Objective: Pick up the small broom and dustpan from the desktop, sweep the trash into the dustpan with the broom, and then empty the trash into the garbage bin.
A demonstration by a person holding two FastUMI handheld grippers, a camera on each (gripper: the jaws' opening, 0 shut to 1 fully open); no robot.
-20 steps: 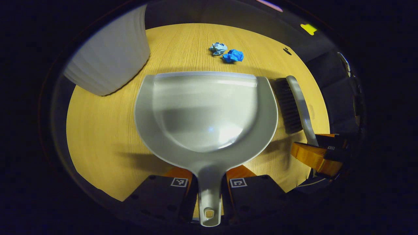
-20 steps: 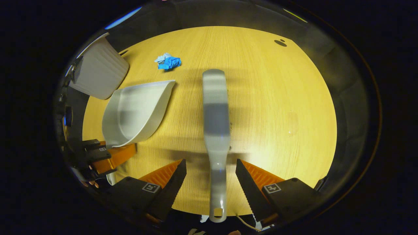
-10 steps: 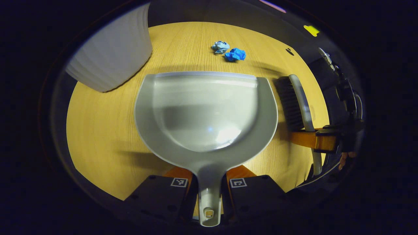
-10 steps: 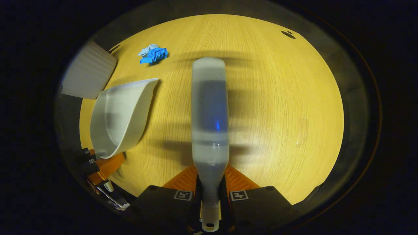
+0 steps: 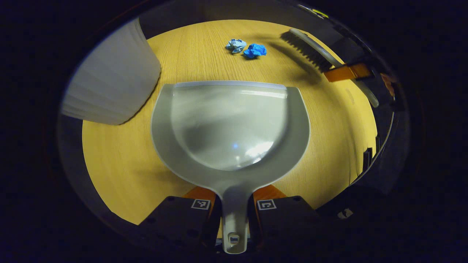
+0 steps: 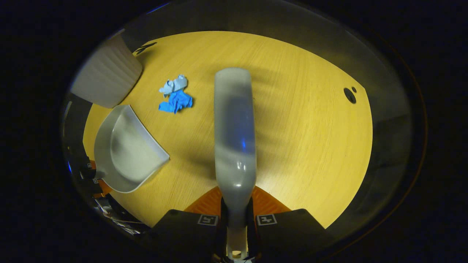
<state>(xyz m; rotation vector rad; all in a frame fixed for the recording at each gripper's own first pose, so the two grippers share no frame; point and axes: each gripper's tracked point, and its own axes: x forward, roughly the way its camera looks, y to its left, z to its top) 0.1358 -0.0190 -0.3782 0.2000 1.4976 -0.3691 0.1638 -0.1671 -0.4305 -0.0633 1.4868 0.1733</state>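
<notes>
So the big change from a second ago: the right gripper (image 6: 236,219) was sitting wide open around the broom (image 6: 234,138) handle, and now both its fingers are clamped on that handle, with the broom sticking straight out ahead of it above the desktop (image 6: 310,138). In the left gripper view the broom (image 5: 310,51) has gone from lying just right of the dustpan (image 5: 230,124) to hanging far ahead on the right, bristles down, near the trash, with the right gripper (image 5: 343,72) pinching its handle. The left gripper (image 5: 234,204) hasn't changed, fingers pressed together on the dustpan handle, the pan spread out directly in front of it. Two crumpled blue paper wads (image 5: 245,48) lie on the wood ahead of the dustpan lip, touching each other, apart from the pan. From the right gripper they sit ahead and to the left (image 6: 175,96), between the broom and the dustpan (image 6: 126,153). The white ribbed garbage bin (image 5: 109,84) stands ahead-left of the left gripper, just beside the pan's left edge. The surface is light wood grain with a small dark mark (image 6: 349,95) off to the right, and the room around it is dark.
</notes>
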